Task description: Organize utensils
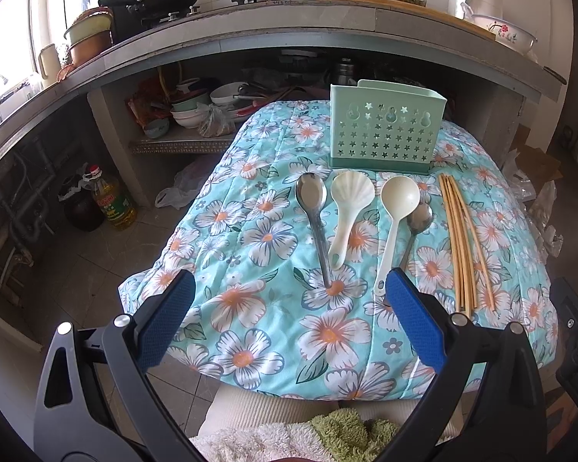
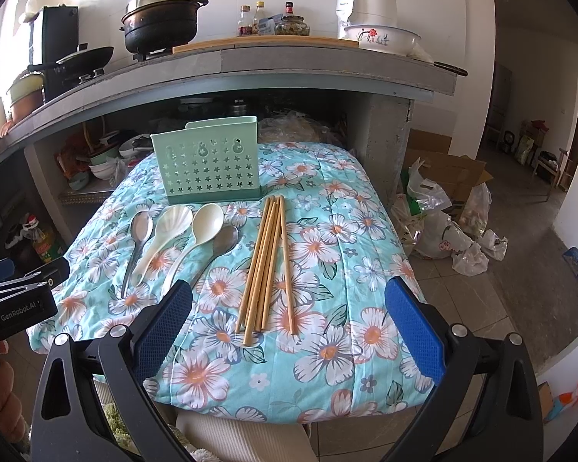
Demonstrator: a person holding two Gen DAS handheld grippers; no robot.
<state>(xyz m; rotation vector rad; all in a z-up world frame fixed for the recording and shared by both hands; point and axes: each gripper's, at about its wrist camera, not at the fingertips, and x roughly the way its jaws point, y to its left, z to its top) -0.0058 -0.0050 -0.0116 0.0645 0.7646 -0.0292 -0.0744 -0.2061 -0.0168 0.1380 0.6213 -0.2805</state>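
Observation:
A mint-green utensil holder stands upright at the far side of a floral-quilt table. In front of it lie a long steel spoon, a white shell-shaped rice scoop, a cream ladle, a smaller steel spoon and several wooden chopsticks. My left gripper is open and empty, held over the near edge facing the spoons. My right gripper is open and empty, facing the chopsticks.
A stone counter with a black pot, a wok, bottles and a rice cooker runs behind the table. Bowls sit on a shelf beneath. An oil bottle stands on the floor left; bags and a cardboard box lie right.

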